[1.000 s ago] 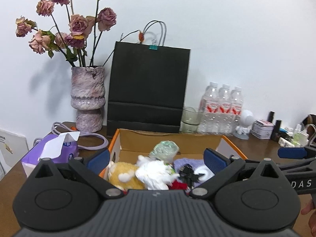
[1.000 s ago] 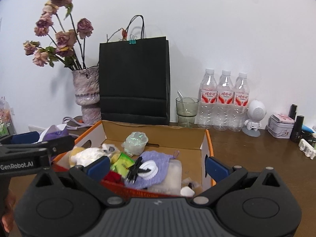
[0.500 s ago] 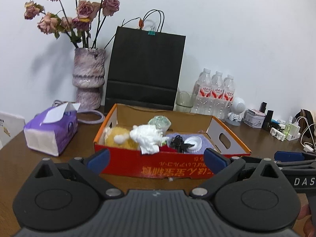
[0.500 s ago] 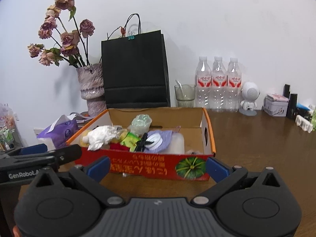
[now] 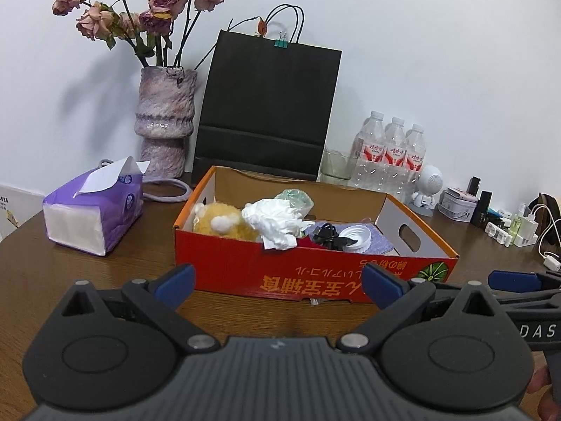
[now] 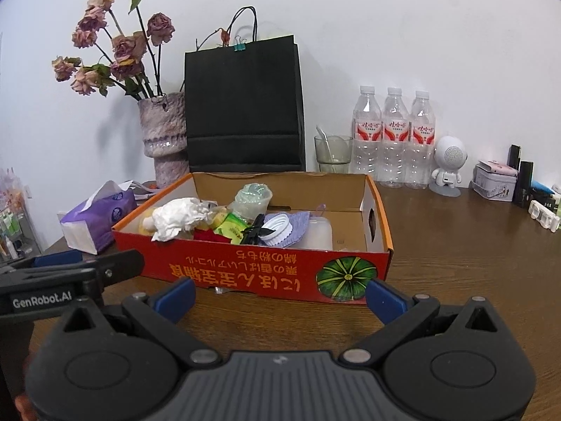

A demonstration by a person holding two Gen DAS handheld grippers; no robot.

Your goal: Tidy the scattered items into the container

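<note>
A red cardboard box (image 6: 252, 273) of gathered odds and ends sits mid-tabletop (image 6: 455, 280), just ahead of 2 empty tongs.

Inside lie a yellow plush toy (image 5: 221, 224), crumpled white tissue (image 5: 277, 222), a white lid (image 6: 278, 228) and a purple cloth (image 6: 298, 222): light, soft things, probably best pinched at a fold or rim. Left tongs (image 5: 277, 286) and right tongs (image 6: 280, 294) both gape wide, holding nothing. A purple tissue pack (image 5: 94, 210) stands left of the box.

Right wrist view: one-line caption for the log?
Open right claw facing the filled red cardboard box on the wooden table.
</note>
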